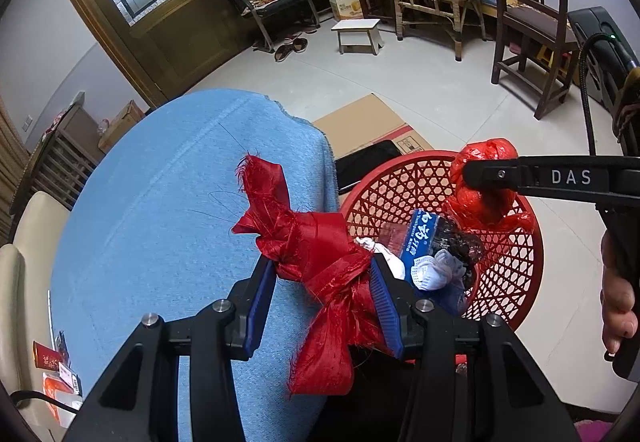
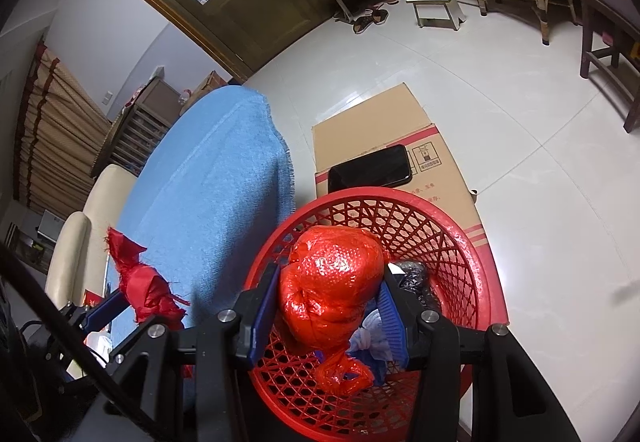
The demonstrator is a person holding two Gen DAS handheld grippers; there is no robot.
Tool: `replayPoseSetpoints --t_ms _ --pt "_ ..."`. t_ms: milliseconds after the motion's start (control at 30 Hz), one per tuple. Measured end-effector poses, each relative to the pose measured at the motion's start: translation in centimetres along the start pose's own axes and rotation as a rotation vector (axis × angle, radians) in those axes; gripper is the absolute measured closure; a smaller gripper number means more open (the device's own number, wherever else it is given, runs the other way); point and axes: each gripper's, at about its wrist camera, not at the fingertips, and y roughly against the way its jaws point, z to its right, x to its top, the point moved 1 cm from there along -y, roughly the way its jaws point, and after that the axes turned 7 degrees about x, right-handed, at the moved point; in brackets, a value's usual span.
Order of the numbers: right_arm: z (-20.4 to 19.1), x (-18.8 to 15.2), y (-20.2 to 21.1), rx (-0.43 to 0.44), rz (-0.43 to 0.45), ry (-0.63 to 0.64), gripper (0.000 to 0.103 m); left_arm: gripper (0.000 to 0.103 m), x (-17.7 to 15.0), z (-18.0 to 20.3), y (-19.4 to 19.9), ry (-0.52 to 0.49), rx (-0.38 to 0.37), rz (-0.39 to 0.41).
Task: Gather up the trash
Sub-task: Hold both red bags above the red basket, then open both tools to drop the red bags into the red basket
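Left gripper (image 1: pixel 324 278): blue pads closed on a knotted red ribbon (image 1: pixel 308 242), pinching it at the knot; held above the edge of the blue cloth (image 1: pixel 160 202), just beside the basket rim.
Red ribbon: frayed ends sticking up past the fingertips and hanging down between the black fingers; seen again in the right wrist view (image 2: pixel 144 282) at the far left, over the cloth.
Right gripper (image 2: pixel 328 302): blue pads pressed against both sides of a crumpled red plastic bag (image 2: pixel 332 282), gripping it over the open mouth of the basket.
Red plastic bag: bunched into a ball with a twisted tail dangling below; in the left wrist view (image 1: pixel 480 186) clamped at the tip of the black finger marked DAS.
Red basket (image 2: pixel 472 262): round lattice plastic, standing on a flattened cardboard box (image 2: pixel 380 114) next to the cloth-covered surface.
Basket contents: a blue toothpaste box (image 1: pixel 420 234), white crumpled wrapping (image 1: pixel 432 270) and a dark shiny wrapper (image 1: pixel 460 242), lying together inside.
Phone (image 2: pixel 370 166): black, face up on the cardboard, just behind the basket rim.
Background: wooden door with leaded glass, wicker chair, small white stool.
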Motion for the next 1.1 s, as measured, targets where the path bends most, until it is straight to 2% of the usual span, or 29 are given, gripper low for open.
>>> replayPoseSetpoints --t_ms 600,800,967,1100 --pt "0.31 -0.20 -0.50 -0.008 -0.014 -0.014 0.052 0.053 0.04 0.02 -0.64 0.010 -0.042 -0.023" --pt "0.32 -0.20 -0.55 -0.008 -0.019 -0.018 0.052 0.052 -0.05 0.13 -0.67 0.029 -0.109 -0.011" --pt "0.52 -0.17 -0.77 -0.003 -0.039 -0.034 0.051 0.051 -0.06 0.35 -0.83 0.045 -0.198 -0.017" --pt "0.91 -0.18 -0.97 0.012 -0.054 -0.063 0.042 0.050 -0.04 0.57 -0.60 0.047 -0.223 -0.008"
